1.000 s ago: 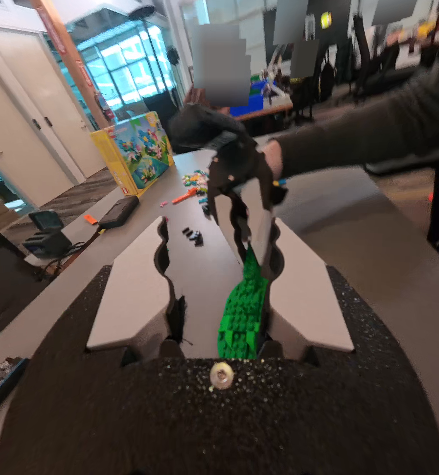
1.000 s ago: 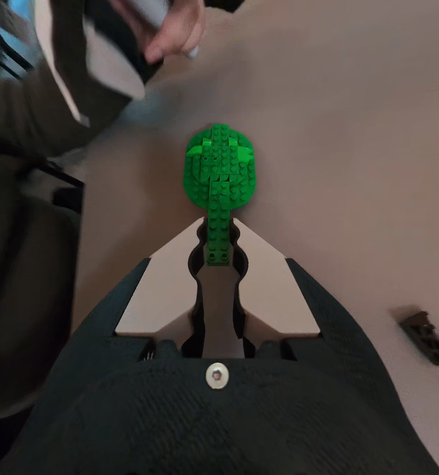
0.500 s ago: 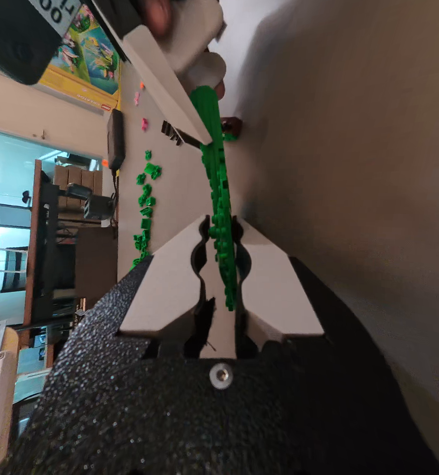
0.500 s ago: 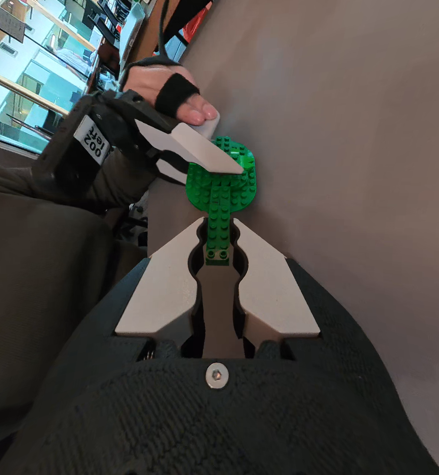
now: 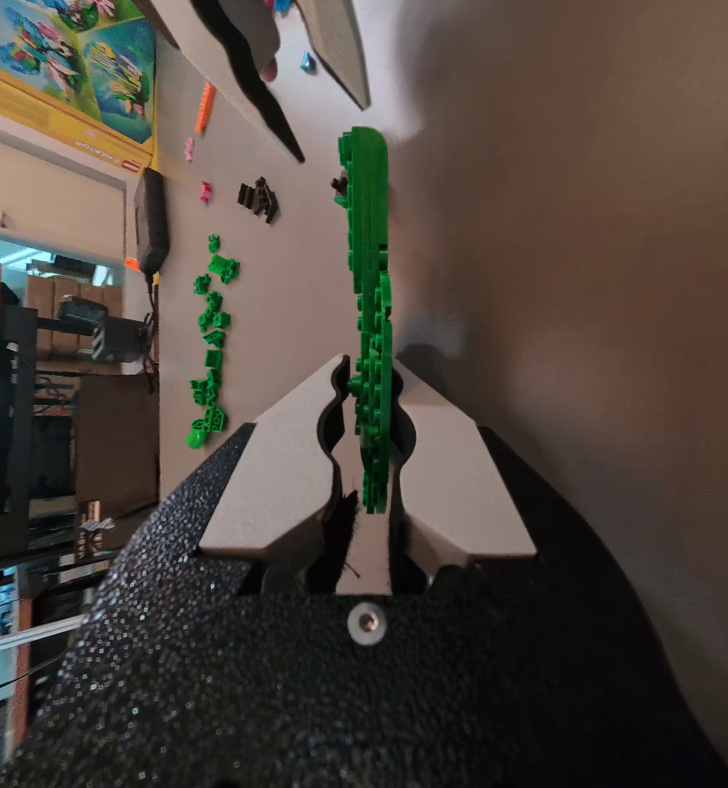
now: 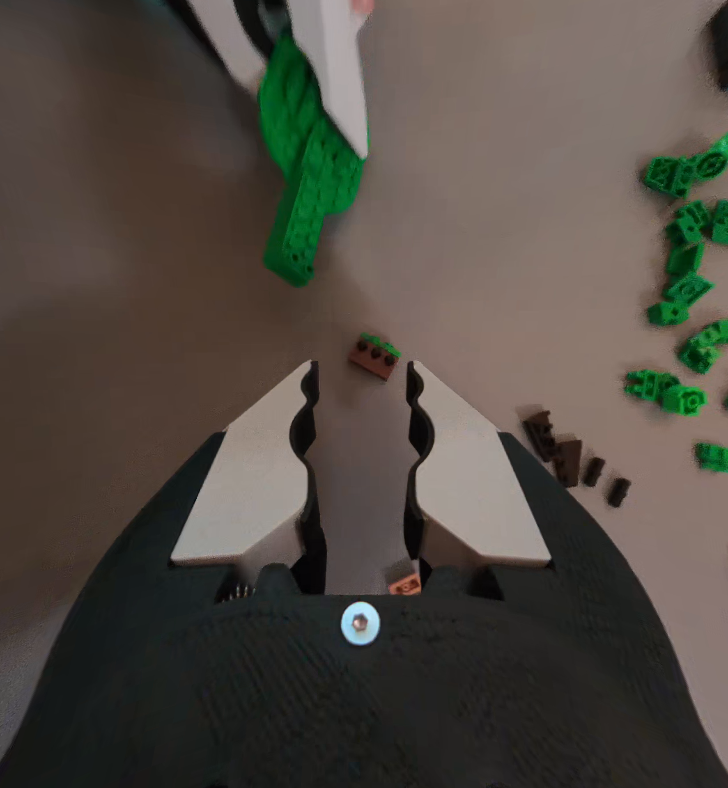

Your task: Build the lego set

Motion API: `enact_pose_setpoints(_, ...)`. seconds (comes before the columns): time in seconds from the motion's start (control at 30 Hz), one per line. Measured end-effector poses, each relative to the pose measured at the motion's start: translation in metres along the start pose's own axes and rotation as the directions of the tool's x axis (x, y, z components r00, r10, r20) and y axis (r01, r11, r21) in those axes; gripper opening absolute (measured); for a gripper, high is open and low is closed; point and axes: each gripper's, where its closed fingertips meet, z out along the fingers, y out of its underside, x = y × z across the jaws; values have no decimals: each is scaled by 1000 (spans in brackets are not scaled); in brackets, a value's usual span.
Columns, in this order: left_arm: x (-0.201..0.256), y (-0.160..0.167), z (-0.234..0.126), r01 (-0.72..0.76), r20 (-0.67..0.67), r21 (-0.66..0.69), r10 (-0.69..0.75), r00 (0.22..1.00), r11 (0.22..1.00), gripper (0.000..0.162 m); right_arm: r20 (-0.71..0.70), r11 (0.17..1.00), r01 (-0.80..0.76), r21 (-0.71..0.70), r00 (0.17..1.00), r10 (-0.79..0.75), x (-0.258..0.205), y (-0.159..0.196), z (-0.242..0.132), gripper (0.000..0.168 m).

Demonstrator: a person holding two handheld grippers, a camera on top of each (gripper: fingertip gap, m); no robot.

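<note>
My left gripper point(image 5: 370, 362) is shut on the green lego plate assembly point(image 5: 368, 264), held edge-on above the table; it also shows in the right wrist view point(image 6: 306, 170), gripped by the left gripper's white fingers point(image 6: 332, 76). My right gripper point(image 6: 362, 366) is open and empty, hovering just short of a small brown brick with green pieces on top point(image 6: 372, 356). The right gripper's open fingers point(image 5: 340, 51) appear at the top of the left wrist view, apart from the assembly.
Several loose green pieces point(image 6: 695, 273) lie at the right, also in the left wrist view point(image 5: 210, 337). Dark brown pieces point(image 6: 562, 452) sit near the right finger. A yellow lego box point(image 5: 63, 72), a black case point(image 5: 153, 221), and pink point(image 5: 206, 191) and orange point(image 5: 204, 106) pieces lie further off. My hands' fingertips stand some 11 cm from each other.
My right gripper let go of the green assembly's stem, opened and pulled back over the small brown brick. My left gripper closed on the assembly and now holds it alone.
</note>
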Motion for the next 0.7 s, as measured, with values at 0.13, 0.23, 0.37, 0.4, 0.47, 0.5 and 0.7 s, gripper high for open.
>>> enact_pose_setpoints(0.13, 6, 2, -9, 70, -74, -3, -71, 995, 998, 14, -15, 986, 114, -123, 993, -117, 4, 4, 14, 40)
enact_pose_setpoints(0.23, 10, 2, -14, 125, -120, -11, -126, 985, 992, 13, 6, 987, 99, -124, 995, -99, 4, 0, 16, 40)
enact_pose_setpoints(0.37, 15, 0, -19, 172, -175, -6, -170, 970, 985, 14, 54, 972, 187, -141, 982, -181, -1, 2, 16, 45)
enact_pose_setpoints(0.4, 17, -2, -20, 186, -190, 4, -182, 965, 983, 14, 65, 963, 225, -146, 974, -217, -2, 2, 16, 45)
enact_pose_setpoints(0.47, 20, -8, -22, 220, -227, 34, -207, 952, 975, 14, 89, 950, 273, -155, 961, -261, -4, 2, 16, 45)
enact_pose_setpoints(0.5, 21, -12, -23, 239, -244, 51, -220, 945, 970, 14, 103, 945, 288, -156, 956, -275, -5, 0, 16, 45)
enact_pose_setpoints(0.7, 22, -16, -28, 283, -278, 69, -254, 926, 957, 13, 135, 895, 372, -247, 928, -348, 2, 8, 21, 41)
